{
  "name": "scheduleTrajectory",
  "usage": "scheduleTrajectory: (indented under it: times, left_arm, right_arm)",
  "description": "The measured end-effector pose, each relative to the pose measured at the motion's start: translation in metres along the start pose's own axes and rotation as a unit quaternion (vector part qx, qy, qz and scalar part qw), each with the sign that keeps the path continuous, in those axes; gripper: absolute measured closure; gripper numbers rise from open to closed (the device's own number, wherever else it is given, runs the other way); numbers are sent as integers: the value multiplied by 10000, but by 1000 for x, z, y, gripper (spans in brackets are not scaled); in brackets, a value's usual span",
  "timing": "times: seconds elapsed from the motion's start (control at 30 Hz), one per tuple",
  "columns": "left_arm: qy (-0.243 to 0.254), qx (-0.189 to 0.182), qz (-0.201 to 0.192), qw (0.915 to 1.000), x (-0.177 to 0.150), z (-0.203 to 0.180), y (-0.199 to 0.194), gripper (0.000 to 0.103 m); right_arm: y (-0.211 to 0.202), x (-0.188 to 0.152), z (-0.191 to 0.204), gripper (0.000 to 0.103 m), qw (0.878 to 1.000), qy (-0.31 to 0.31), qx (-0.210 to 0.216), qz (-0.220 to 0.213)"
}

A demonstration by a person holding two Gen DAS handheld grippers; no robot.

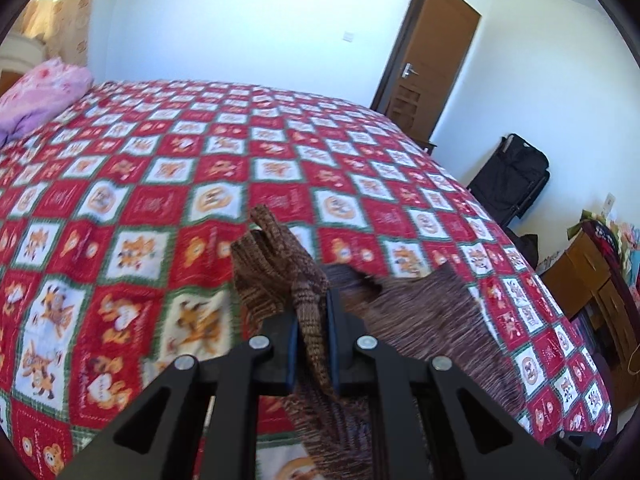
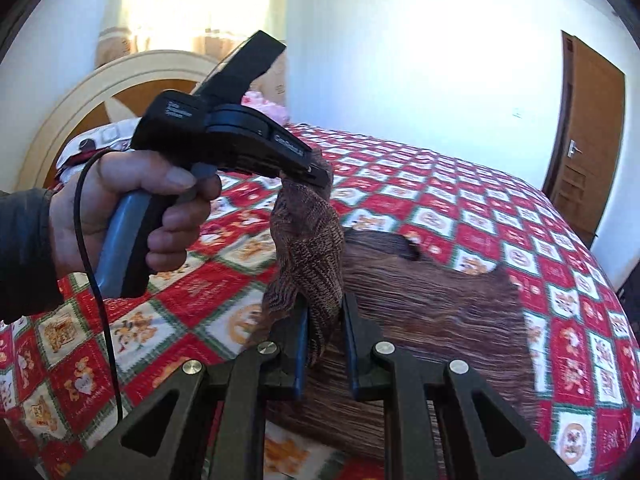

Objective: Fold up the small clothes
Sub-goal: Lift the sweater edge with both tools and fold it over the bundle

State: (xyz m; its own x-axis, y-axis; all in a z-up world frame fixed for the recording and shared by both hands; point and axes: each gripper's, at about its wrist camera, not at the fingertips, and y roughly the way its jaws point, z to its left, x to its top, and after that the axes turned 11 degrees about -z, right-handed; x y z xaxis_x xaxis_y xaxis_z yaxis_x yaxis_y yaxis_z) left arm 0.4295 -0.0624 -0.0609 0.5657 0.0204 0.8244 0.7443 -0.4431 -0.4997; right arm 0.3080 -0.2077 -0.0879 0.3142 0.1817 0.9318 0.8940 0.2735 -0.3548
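A brown knitted garment (image 2: pixel 432 300) lies on the bed, its body spread flat and one ribbed part lifted. My left gripper (image 1: pixel 313 304) is shut on a bunched ribbed strip of the garment (image 1: pixel 280 264) and holds it above the bed. In the right wrist view the left gripper (image 2: pixel 316 174) shows up high, held by a hand, with the cloth (image 2: pixel 308 240) hanging from its tip. My right gripper (image 2: pixel 325 312) is closed on the lower end of that same hanging strip, just above the flat body.
The bed carries a red, white and green patchwork quilt (image 1: pixel 160 184). A pink pillow (image 1: pixel 40 92) lies at the head. A brown door (image 1: pixel 432 52), a black suitcase (image 1: pixel 516 176) and a wooden cabinet (image 1: pixel 592 280) stand beyond the bed's right side.
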Motion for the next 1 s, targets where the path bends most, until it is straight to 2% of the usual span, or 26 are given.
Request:
scheduleTrajectory:
  times: [0.27, 0.63, 0.77, 0.83, 1.0]
  left_arm:
    - [158, -244, 70, 9996, 9, -52, 26, 90]
    - [481, -497, 341, 9970, -1, -114, 69, 90]
    - [626, -492, 481, 9957, -10, -132, 86, 90]
    - [654, -495, 546, 9951, -15, -138, 94, 90]
    - [776, -456, 685, 9936, -24, -148, 108, 91]
  right_arm:
    - [-28, -7, -41, 88, 9989, 378, -284, -26]
    - [-47, -34, -90, 89, 9940, 902, -594, 190]
    - [-51, -49, -106, 92, 9905, 1135, -697, 339]
    - [-52, -55, -115, 98, 9880, 1270, -770, 419]
    - [-54, -71, -131, 99, 9819, 1621, -775, 603]
